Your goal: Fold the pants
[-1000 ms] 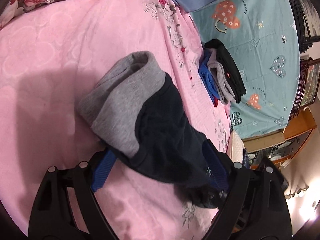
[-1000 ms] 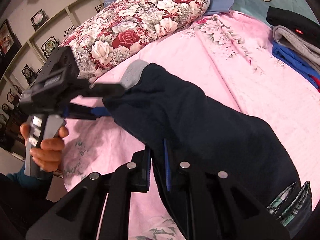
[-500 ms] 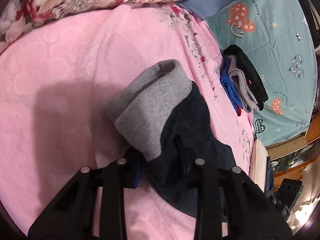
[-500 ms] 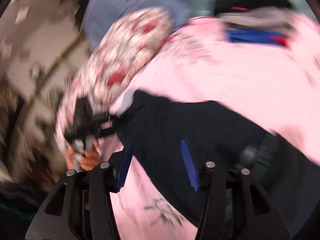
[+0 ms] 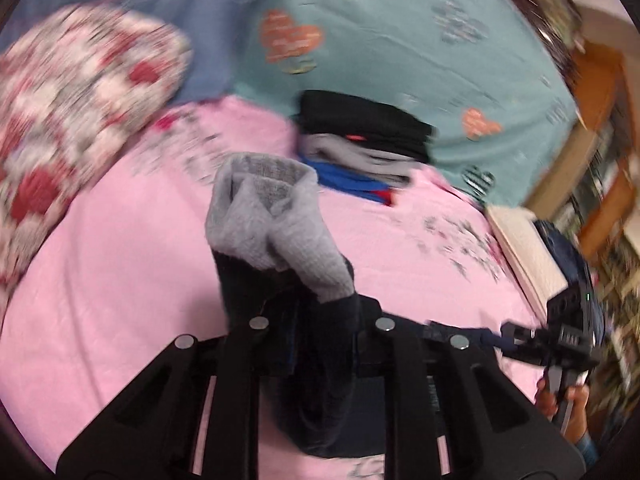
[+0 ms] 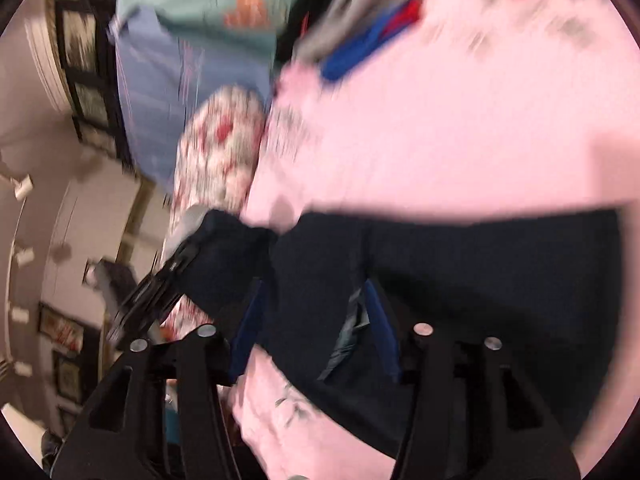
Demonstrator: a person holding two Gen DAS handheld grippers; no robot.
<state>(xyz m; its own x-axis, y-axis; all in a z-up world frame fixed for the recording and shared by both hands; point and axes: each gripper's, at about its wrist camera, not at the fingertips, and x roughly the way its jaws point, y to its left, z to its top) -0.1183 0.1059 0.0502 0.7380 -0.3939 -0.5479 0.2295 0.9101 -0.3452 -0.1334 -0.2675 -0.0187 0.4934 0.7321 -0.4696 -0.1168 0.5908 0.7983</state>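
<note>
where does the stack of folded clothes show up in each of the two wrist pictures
Left wrist: stack of folded clothes upper centre, where pink cover meets teal sheet.
Right wrist: stack blurred along the top edge, centre right.
Shared landmark: floral pillow, upper left there; centre left here.

The left wrist camera sat just behind the left gripper [image 5: 320, 320] and looked along its 2 fingers, tilted down over the pink bedspread [image 5: 120, 280] toward the floral pillow [image 5: 72, 120] and the stack of folded clothes [image 5: 360, 140] farther back. The pants [image 5: 280, 240] filled the near centre, very close to the lens.

The right wrist camera sat behind the right gripper [image 6: 316, 320], rolled hard so that the room wall stood along the frame's left edge. It looked across the same pink bedspread [image 6: 440, 120], close over the pants [image 6: 480, 272].

Both views shared the bedspread, the pants, the floral pillow [image 6: 224, 140] and the stack of folded clothes [image 6: 360, 32]. Each also caught the other gripper: the right one [image 5: 496, 338] at the left view's right edge, the left one [image 6: 176, 264] at the right view's left. Both frames were motion-blurred.
</note>
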